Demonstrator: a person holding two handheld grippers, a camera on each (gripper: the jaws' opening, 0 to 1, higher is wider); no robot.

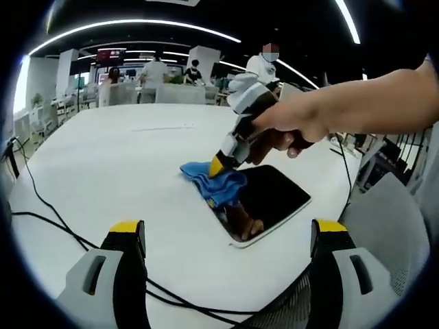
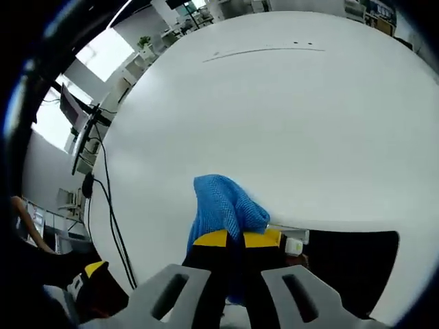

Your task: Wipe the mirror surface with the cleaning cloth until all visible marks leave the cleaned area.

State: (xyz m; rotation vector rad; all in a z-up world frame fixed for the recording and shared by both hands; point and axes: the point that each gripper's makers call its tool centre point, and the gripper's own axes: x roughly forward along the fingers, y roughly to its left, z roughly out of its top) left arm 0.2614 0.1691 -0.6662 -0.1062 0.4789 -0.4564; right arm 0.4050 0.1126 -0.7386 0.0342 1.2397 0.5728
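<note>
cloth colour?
Blue, a knit-like weave; the cleaning cloth shows best in the right gripper view, pinched in the right gripper.

One blue cloth (image 1: 214, 181), one dark mirror (image 1: 271, 199), one white tabletop (image 1: 137, 171), two claws: left claw (image 1: 226, 229), right claw (image 2: 236, 241).

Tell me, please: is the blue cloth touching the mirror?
Touching. In the left gripper view the blue cloth, held by the right gripper, lies over the mirror's near corner, with no gap between them.
</note>
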